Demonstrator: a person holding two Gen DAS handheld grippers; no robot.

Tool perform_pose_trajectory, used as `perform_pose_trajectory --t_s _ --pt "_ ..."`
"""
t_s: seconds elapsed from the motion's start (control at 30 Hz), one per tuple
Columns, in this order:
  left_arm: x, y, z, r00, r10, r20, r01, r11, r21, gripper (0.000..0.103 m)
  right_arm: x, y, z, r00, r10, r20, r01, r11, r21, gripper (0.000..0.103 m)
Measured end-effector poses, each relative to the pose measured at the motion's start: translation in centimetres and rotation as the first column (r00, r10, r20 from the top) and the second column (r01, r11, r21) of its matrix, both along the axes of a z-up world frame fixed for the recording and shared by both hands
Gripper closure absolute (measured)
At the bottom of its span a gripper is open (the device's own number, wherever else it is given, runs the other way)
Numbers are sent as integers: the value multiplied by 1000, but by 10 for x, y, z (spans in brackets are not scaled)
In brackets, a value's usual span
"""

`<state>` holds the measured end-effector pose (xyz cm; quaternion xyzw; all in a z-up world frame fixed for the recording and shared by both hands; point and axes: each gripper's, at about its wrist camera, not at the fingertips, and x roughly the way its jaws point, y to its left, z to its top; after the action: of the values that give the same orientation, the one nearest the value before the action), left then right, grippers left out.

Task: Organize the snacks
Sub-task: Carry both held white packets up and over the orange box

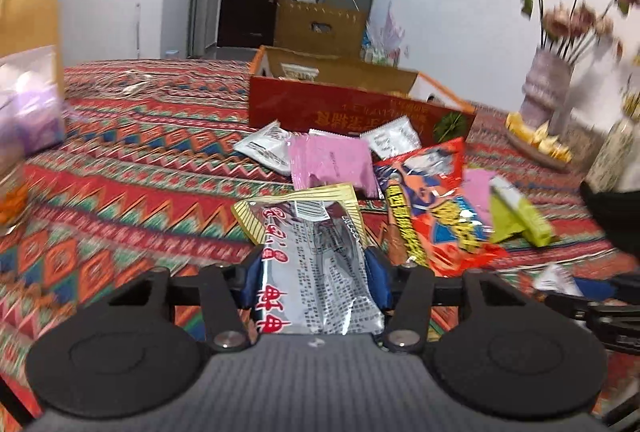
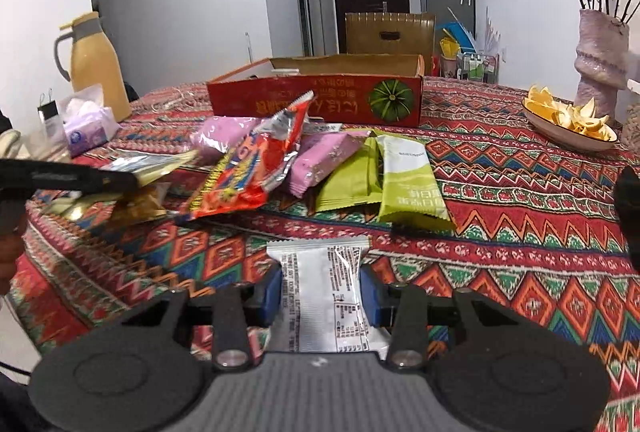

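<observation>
Two grippers each clamp a packet: the left gripper pinches a silver-and-gold snack pouch, the right gripper a white sachet, both by the packets' near ends, above the patterned tablecloth. Beyond lie loose snacks, among them an orange-red crisp bag, pink packets and green wafer packs. Farther back stands the open red cardboard box, the likely destination. Slick foil could slide from such shallow holds, and the dangling packets could snag the box's wall.
</observation>
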<state>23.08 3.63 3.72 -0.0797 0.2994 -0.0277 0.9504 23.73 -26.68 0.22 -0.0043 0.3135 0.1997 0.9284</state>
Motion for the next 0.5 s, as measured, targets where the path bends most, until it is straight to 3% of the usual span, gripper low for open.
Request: perform_pose_trajectory --t_s 0.13,0.5 --pt "-38 12 16 999 33 39 -31 998 -60 50 -18 5 6 1000 11 21 -12 1000 20 63" --pt "-85 14 28 994 39 106 -33 998 -60 50 -65 16 21 996 19 81 -22 999 33 63"
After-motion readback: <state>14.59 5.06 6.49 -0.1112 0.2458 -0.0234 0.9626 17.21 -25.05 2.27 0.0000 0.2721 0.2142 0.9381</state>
